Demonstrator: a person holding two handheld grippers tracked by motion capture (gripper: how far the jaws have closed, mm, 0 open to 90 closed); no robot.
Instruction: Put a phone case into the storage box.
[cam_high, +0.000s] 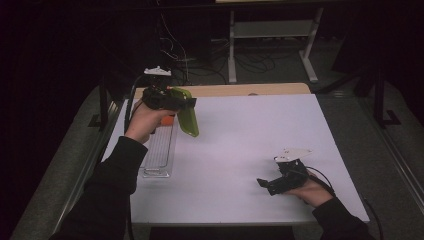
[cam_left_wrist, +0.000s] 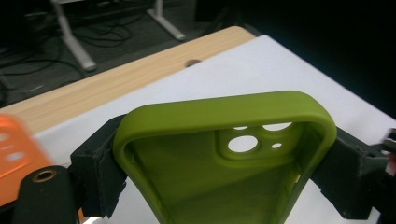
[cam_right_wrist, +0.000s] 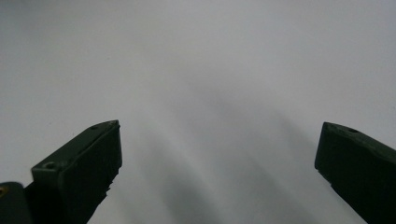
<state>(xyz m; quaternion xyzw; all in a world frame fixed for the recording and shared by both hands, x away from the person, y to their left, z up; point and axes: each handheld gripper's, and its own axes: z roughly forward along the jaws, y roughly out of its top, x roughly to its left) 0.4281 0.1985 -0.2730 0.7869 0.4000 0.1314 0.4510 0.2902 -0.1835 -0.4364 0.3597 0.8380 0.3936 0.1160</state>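
Observation:
My left gripper is raised above the table's far left and is shut on a green phone case. In the left gripper view the green phone case sits crosswise between the two black jaws, its hollow inside and camera cut-outs facing me. An orange phone case lies blurred at the left edge of that view, and a bit of the orange case peeks out under the left hand. My right gripper rests low near the front right of the white board, jaws wide apart with nothing between its fingers.
A clear plastic tray lies on the white board under the left forearm. A strip of wooden tabletop shows behind the board. Beyond the table stand a desk frame and loose cables on the floor.

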